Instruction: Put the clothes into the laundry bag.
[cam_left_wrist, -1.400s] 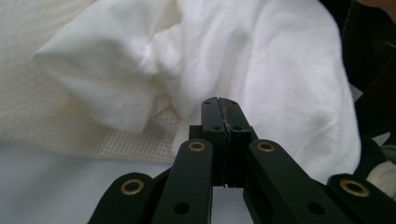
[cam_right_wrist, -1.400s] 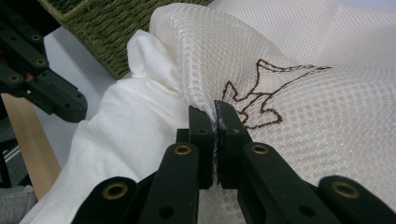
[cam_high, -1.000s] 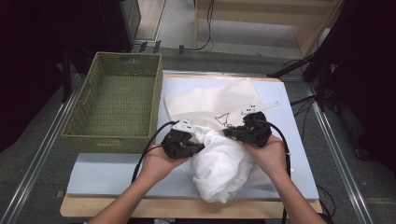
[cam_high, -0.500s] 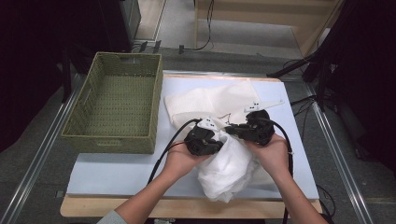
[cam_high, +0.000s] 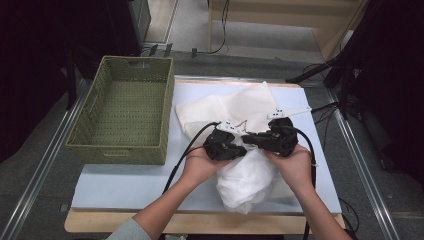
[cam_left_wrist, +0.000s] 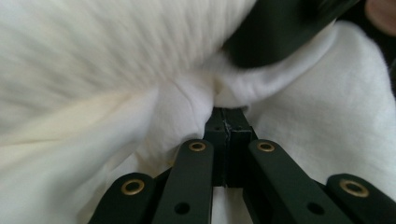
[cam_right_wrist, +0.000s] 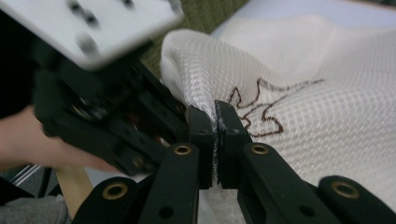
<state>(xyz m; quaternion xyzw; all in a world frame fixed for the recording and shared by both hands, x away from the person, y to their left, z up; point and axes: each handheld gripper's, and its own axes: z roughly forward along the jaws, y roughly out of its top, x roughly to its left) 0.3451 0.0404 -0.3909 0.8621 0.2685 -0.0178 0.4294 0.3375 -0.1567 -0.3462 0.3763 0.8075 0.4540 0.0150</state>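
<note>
Gripping the white cloth (cam_high: 245, 170) from both sides, the two claws meet near the counter's (cam_high: 125, 185) centre. The left claw (cam_high: 234, 146) is closed on a bunched fold of plain fabric, jaws pressed together. The right claw (cam_high: 252, 139) is clamped on a mesh layer (cam_right_wrist: 327, 112) bearing a brown leaf outline (cam_right_wrist: 261, 109). The cloth spreads toward 12 o'clock and hangs past the counter's 6 o'clock edge. A green woven basket (cam_high: 122, 112) sits at 9 o'clock, apart from the cloth.
</note>
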